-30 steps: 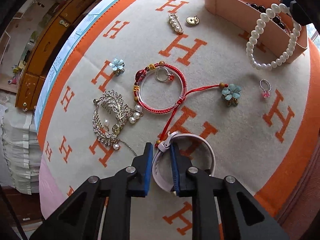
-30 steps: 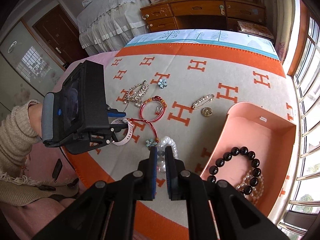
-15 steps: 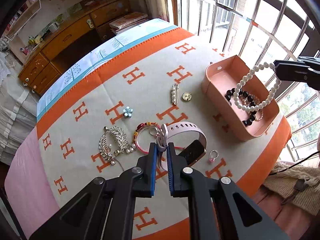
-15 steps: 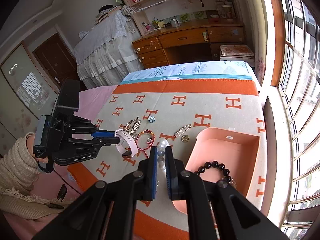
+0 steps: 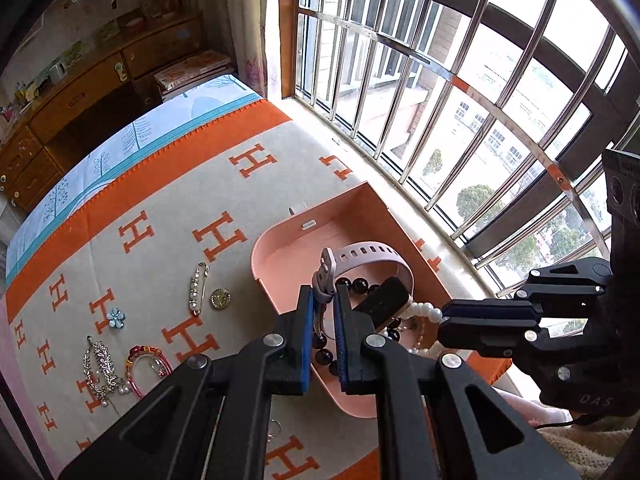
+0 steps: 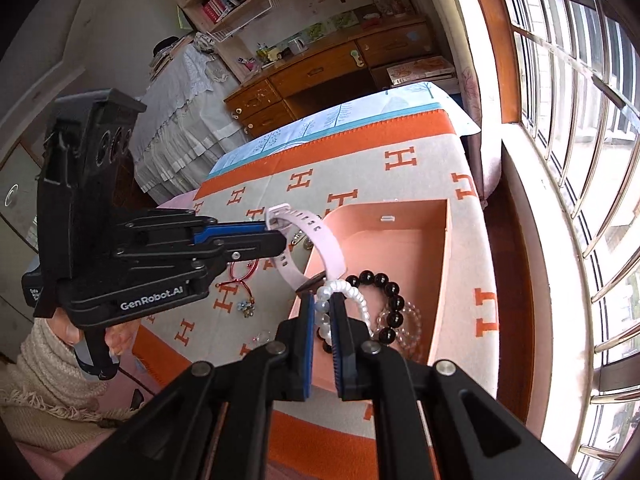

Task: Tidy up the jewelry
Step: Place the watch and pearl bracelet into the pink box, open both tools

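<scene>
Over pink tray point(image 5: 280, 240): left gripper point(image 5: 322, 304) clamping smartwatch point(image 5: 372, 258), right gripper point(image 6: 322, 312) clamping pearl bracelet point(image 6: 352, 294), both moved from blanket; pin brooch point(image 5: 199, 288) left-view only.

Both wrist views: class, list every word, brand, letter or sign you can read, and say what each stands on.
"GenRobot.AI": white print on the side of the black left gripper.
"DAS": faint raised letters on the black body of the right gripper.
"H": orange letters repeated across the cream and orange blanket.
Book spines on the wooden wall shelf: too small to read.
</scene>
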